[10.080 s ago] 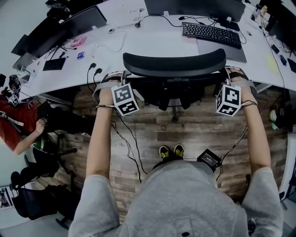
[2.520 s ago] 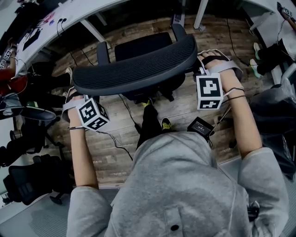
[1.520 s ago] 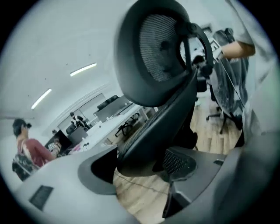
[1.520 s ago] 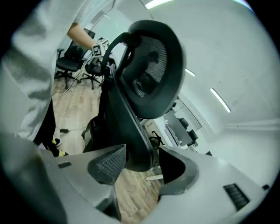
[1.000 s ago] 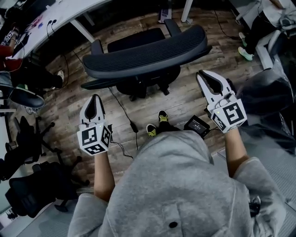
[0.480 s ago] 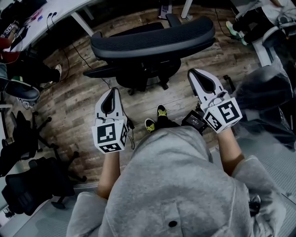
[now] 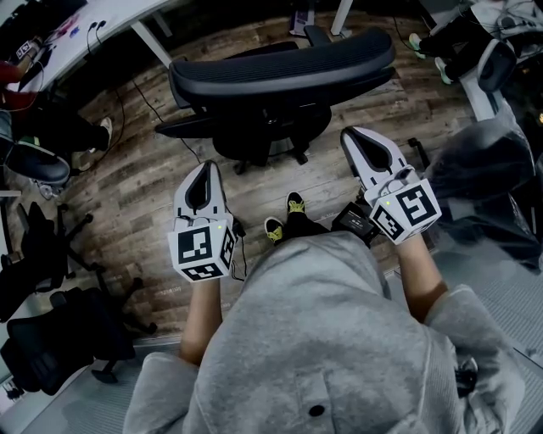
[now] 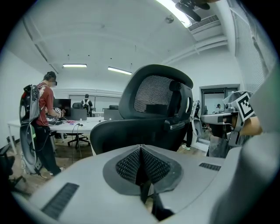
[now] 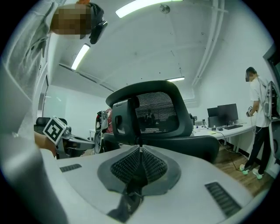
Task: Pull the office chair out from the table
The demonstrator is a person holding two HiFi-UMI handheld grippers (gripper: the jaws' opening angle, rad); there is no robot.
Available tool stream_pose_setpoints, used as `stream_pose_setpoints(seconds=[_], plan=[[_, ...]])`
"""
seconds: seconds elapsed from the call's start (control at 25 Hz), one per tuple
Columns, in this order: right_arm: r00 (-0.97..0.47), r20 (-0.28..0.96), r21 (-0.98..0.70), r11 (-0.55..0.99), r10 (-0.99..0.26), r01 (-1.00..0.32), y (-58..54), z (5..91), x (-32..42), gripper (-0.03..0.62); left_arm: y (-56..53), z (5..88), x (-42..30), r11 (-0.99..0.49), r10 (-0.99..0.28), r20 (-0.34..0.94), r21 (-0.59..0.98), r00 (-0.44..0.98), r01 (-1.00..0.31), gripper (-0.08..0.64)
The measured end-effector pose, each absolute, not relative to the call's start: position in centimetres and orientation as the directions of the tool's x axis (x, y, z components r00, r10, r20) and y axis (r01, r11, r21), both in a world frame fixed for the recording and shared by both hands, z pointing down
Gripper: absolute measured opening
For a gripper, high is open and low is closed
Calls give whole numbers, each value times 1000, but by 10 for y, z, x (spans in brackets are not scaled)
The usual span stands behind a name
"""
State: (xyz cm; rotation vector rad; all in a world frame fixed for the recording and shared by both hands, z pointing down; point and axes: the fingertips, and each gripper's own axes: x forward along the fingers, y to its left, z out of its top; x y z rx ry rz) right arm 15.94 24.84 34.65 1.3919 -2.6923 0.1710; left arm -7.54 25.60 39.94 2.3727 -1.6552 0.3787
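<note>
The black office chair (image 7: 280, 72) stands on the wood floor, away from the white table (image 7: 110, 17), its mesh backrest turned toward me. My left gripper (image 7: 204, 169) hovers short of the chair's left side, shut and empty. My right gripper (image 7: 355, 136) hangs near the backrest's right end, apart from it, also shut with nothing in it. In the left gripper view the pads of the left gripper (image 8: 140, 148) meet in front of the chair (image 8: 153, 109). The right gripper view shows the right gripper (image 9: 140, 149) with its pads together below the chair's backrest (image 9: 148, 116).
Another black chair (image 7: 59, 339) and a chair base (image 7: 42, 246) stand at the left. A person (image 8: 39, 122) stands at the table (image 8: 74, 127). Cables (image 7: 233, 229) and a small black box (image 7: 356, 222) lie by my feet. A bagged bundle (image 7: 484, 169) sits at the right.
Both grippers, earlier clamped on the backrest's ends, have let go. Over the last second they drew inward toward each other, away from the chair, which has stayed put.
</note>
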Motion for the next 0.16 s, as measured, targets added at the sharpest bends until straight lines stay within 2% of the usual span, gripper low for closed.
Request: stream_pose_setpoints(seconds=[0.16], plan=[[-573, 143, -52, 572, -807, -819, 249, 353, 163, 41, 256, 404, -71, -338, -884, 332, 33, 329, -941, 12]])
